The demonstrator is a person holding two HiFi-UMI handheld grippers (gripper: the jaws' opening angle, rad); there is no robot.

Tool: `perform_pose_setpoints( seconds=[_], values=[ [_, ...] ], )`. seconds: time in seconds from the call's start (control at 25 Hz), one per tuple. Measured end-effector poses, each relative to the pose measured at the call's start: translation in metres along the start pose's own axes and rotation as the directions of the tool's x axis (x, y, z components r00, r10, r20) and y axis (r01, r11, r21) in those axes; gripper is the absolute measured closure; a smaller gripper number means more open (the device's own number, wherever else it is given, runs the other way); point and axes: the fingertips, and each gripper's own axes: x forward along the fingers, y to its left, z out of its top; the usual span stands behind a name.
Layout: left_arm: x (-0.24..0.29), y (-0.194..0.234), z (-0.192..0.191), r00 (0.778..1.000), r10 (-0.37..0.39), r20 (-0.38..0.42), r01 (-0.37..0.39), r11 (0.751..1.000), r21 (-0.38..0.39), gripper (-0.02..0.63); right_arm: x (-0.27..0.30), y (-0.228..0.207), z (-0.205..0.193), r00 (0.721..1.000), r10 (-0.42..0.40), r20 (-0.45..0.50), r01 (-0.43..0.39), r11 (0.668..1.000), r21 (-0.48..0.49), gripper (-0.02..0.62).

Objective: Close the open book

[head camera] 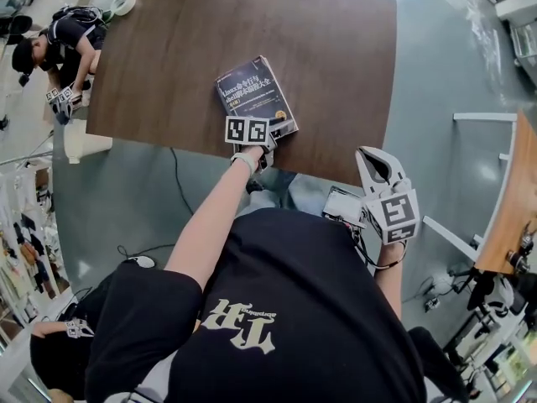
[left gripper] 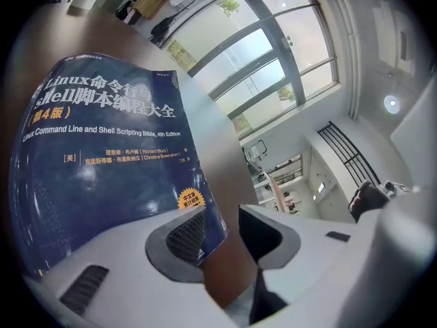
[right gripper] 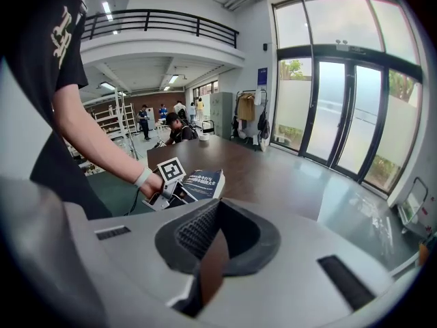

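Book closed, blue cover up, flat on dark wooden table, close to table's near edge. Glossy grey floor all round; tall windows beyond book. Left gripper at book's near corner, jaws partly apart, only bare tabletop between them, gripping nothing; whether a pad touches cover, can't tell. Left forearm stretched straight out to book, gripper tipped downward. Right gripper well back from book, off table edge, jaws together, empty.
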Motion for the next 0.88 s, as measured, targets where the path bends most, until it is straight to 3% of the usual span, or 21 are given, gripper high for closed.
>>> perform_pose_setpoints(
  seconds=[0.08, 0.24, 0.48, 0.68, 0.88],
  values=[
    [0.004, 0.005, -0.001, 0.999, 0.037, -0.019, -0.038, 0.999, -0.012, 0.456, 0.012, 0.000, 0.003, 1.000, 0.031, 0.001, -0.031, 0.999, -0.004, 0.607],
    [0.004, 0.023, -0.002, 0.985, 0.158, -0.068, -0.159, 0.987, -0.001, 0.600, 0.044, 0.008, 0.016, 0.995, 0.102, -0.010, -0.103, 0.994, -0.041, 0.607],
    [0.007, 0.027, 0.004, 0.982, 0.165, -0.088, -0.169, 0.985, -0.036, 0.600, 0.100, 0.017, 0.032, 0.973, 0.226, -0.039, -0.229, 0.968, -0.101, 0.607],
    [0.007, 0.034, 0.006, 0.977, 0.200, -0.069, -0.201, 0.979, -0.012, 0.601, 0.180, 0.037, 0.008, 0.917, 0.363, -0.167, -0.385, 0.914, -0.127, 0.607],
    [0.009, 0.023, 0.003, 0.979, 0.189, -0.073, -0.189, 0.982, 0.000, 0.601, 0.239, 0.054, -0.022, 0.849, 0.419, -0.321, -0.490, 0.853, -0.182, 0.607]
  ],
)
